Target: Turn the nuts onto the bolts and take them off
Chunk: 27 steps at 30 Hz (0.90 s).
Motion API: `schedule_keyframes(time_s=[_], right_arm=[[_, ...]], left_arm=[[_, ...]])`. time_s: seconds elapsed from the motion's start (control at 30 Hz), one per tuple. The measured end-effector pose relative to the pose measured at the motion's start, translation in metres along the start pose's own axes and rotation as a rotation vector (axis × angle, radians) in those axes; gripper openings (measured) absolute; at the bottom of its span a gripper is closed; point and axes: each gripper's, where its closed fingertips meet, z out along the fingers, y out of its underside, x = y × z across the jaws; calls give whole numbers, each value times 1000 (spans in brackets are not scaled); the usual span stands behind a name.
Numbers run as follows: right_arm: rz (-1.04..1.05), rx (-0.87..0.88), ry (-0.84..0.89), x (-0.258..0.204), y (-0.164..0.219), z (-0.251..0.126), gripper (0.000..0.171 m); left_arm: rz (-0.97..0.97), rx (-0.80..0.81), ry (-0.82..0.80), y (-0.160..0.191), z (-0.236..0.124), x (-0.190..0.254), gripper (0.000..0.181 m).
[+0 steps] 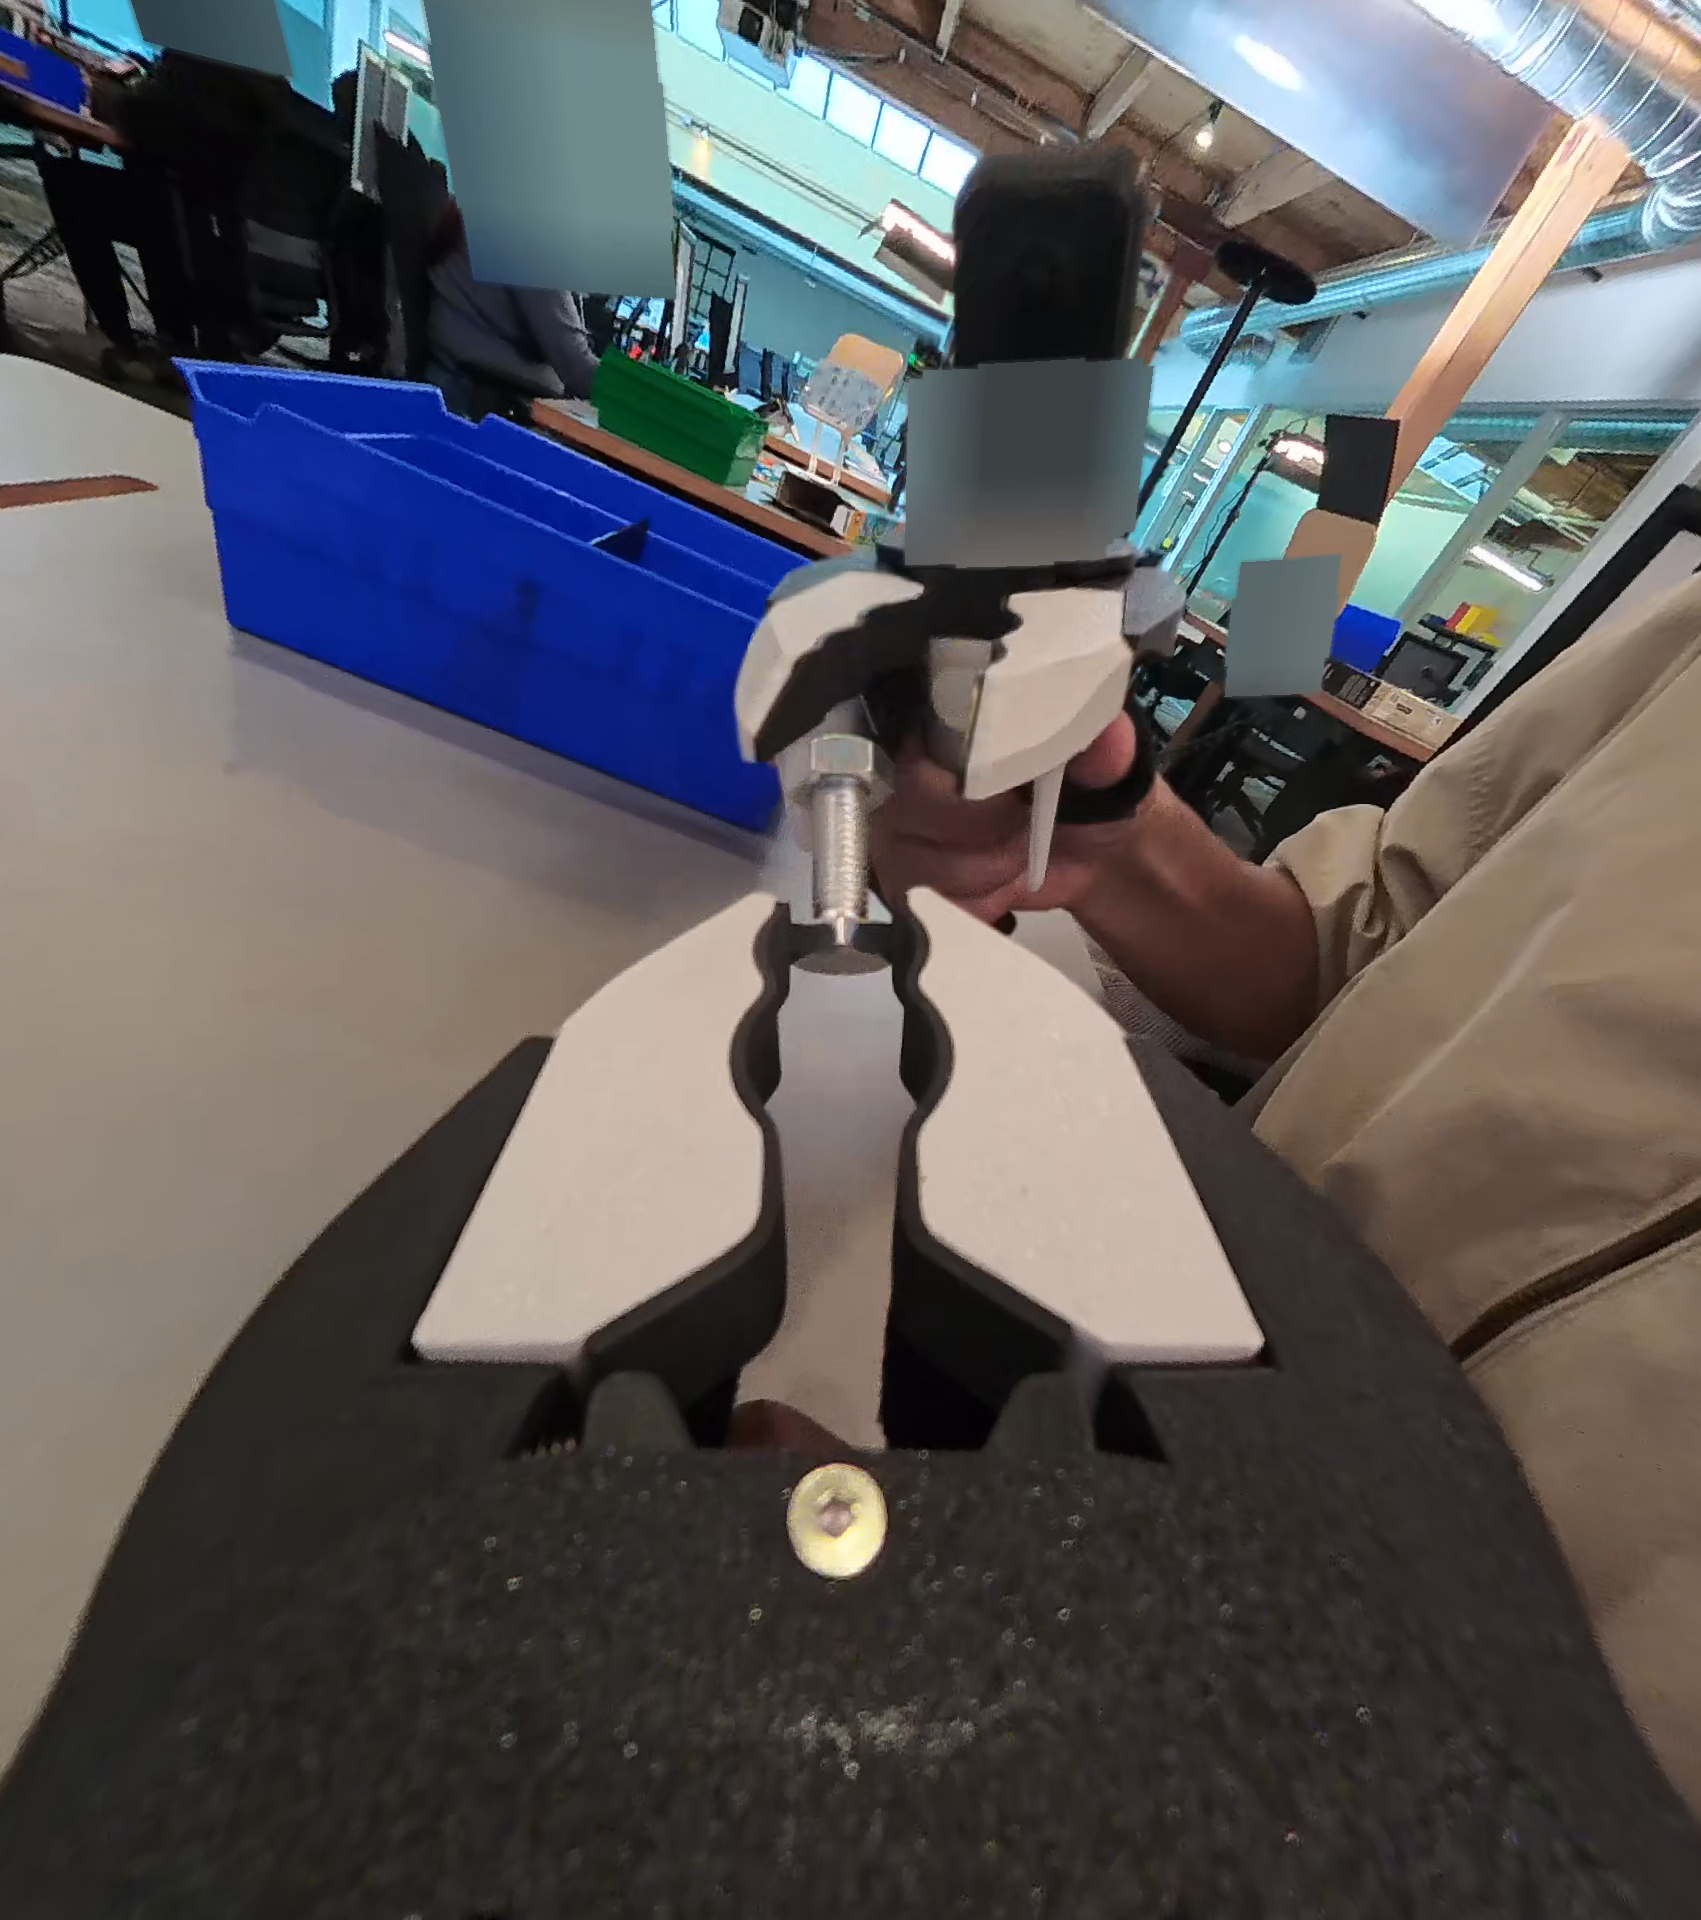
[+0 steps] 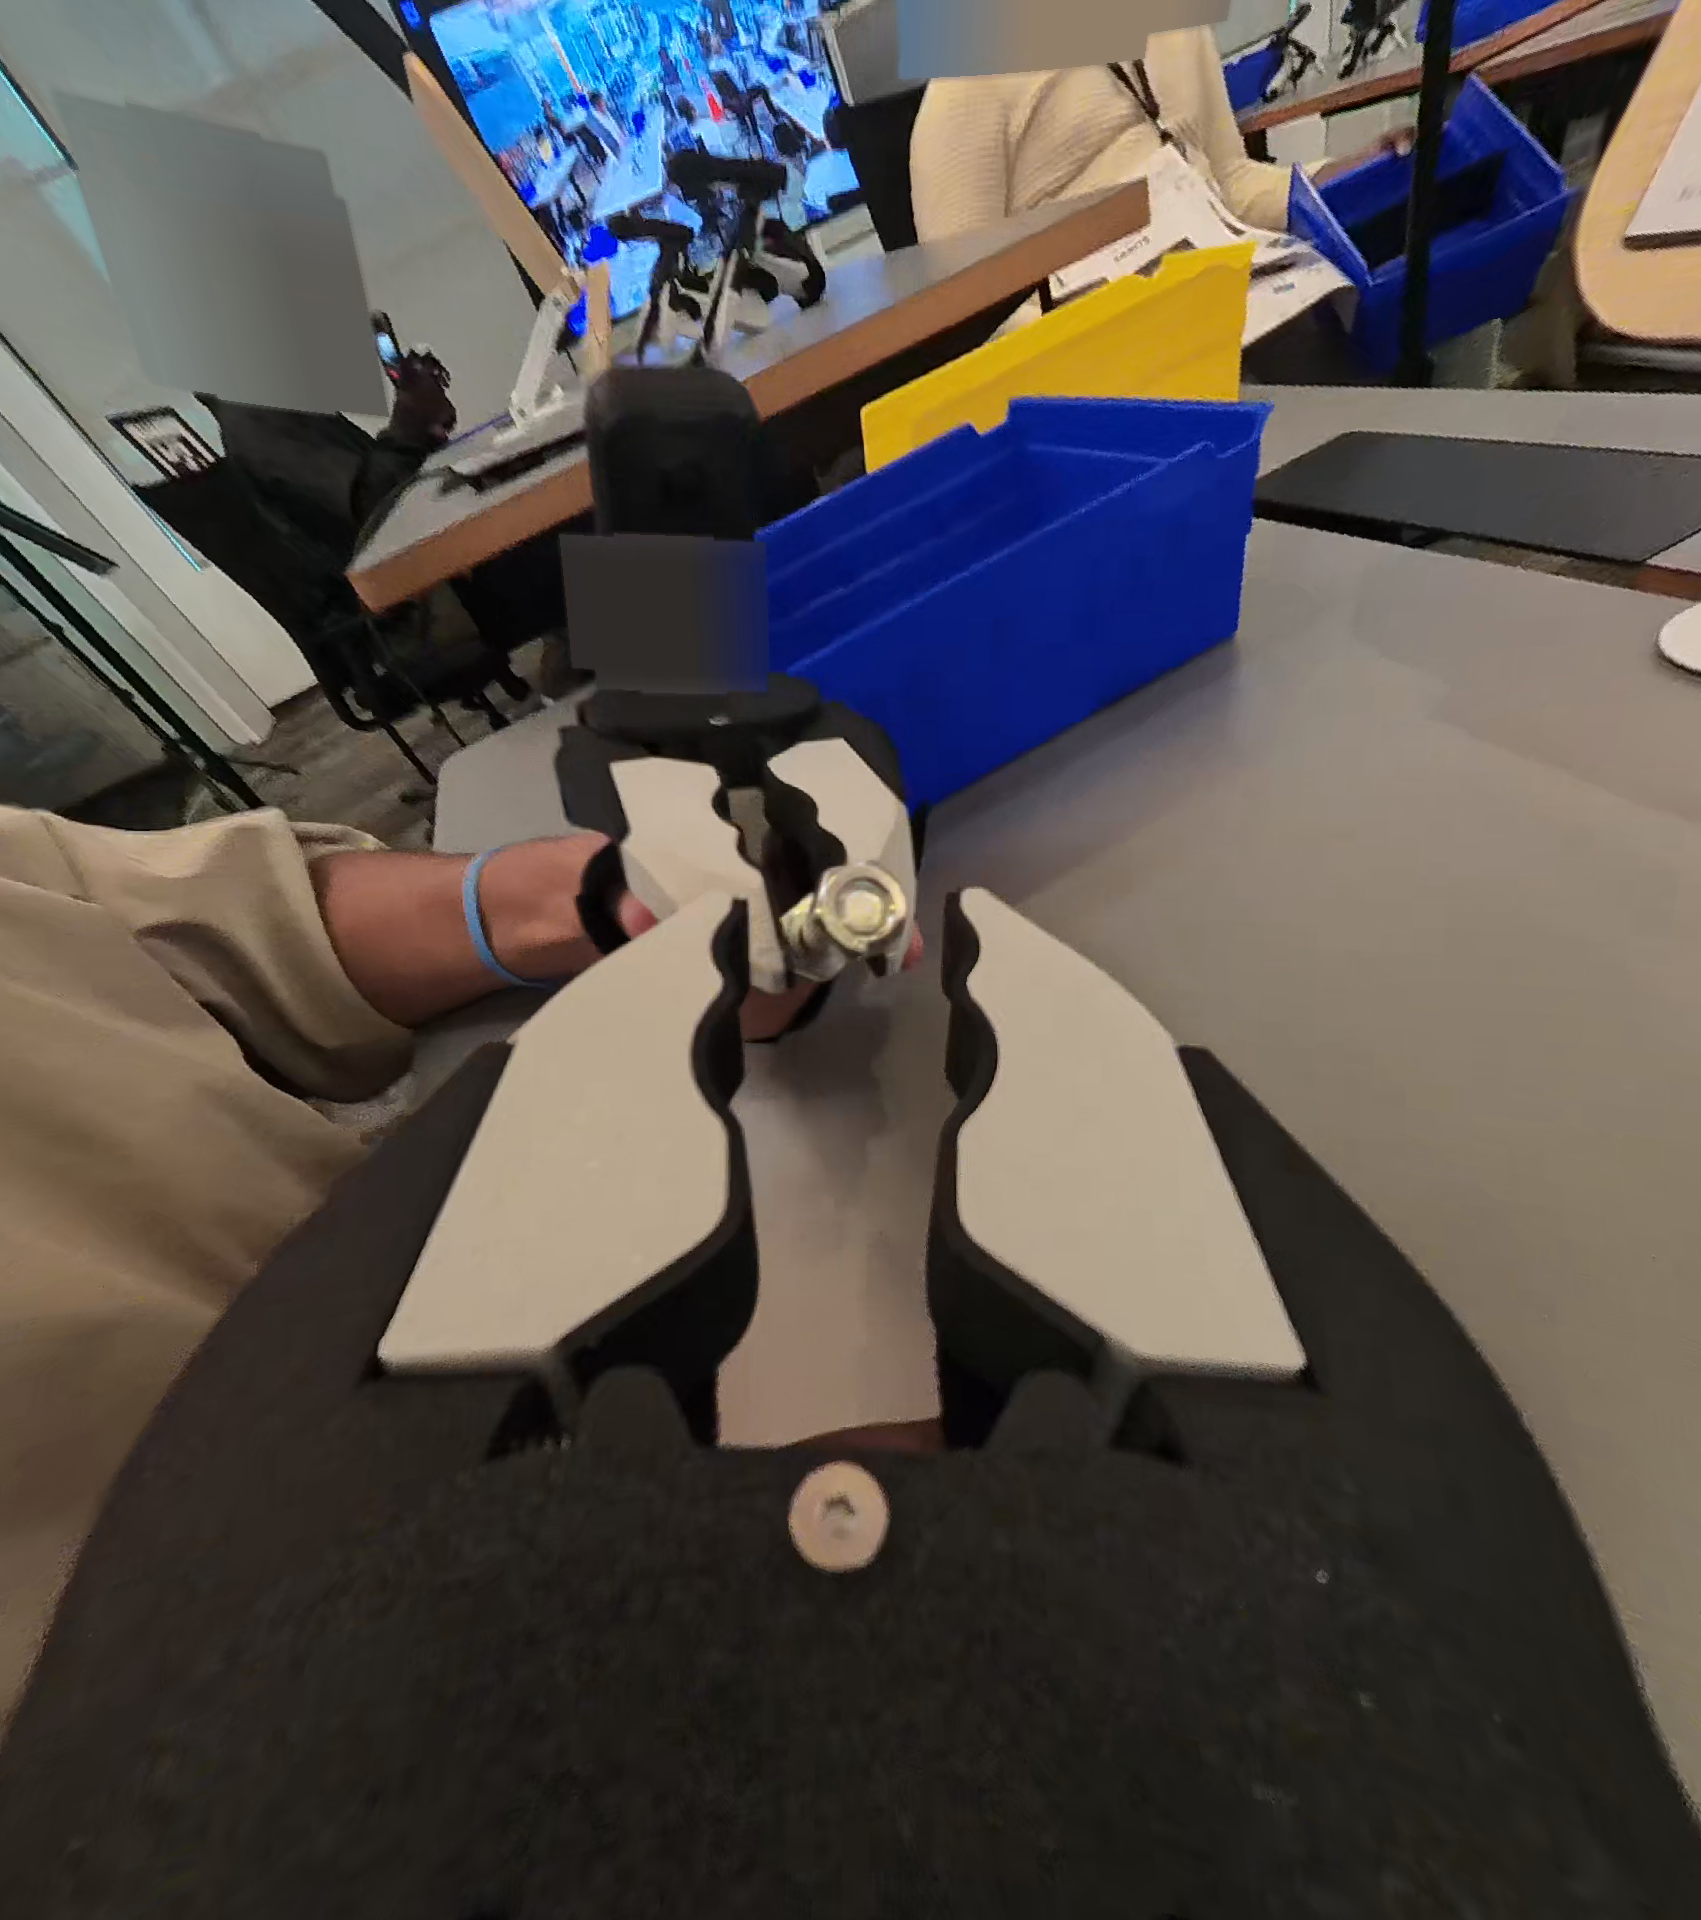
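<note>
Grey table (image 1: 202, 935), bolt (image 1: 833, 842) head hidden

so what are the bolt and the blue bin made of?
Bolt: looks like bright plated steel, with shiny silver threads and glints on its head.
Blue bin: looks like moulded plastic, with uniform saturated colour, a soft sheen and thin ribbed walls.

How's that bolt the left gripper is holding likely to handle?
The bolt looks like solid metal, so probably rigid and heavy for its size. Its shiny head may slip in the left gripper. Its hex nut would likely limit rolling.
</note>
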Motion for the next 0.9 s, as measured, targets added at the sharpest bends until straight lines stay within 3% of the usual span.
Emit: schedule_keyframes(time_s=[0.2,0.43,0.57,0.63,0.9], right_arm=[[47,-46,46,21,21,-3,32],[-41,-42,31,2,5,3,34],[27,-53,2,10,15,0,45],[5,-64,66,20,21,-4,34],[-13,-19,-32,-3,4,-3,35]], left_arm=[[2,46,54,-11,-4,13,18],[16,-30,5,5,1,2,18],[19,-8,24,0,1,8,18],[5,22,57,-6,-2,12,18],[18,-13,22,1,0,6,18]])
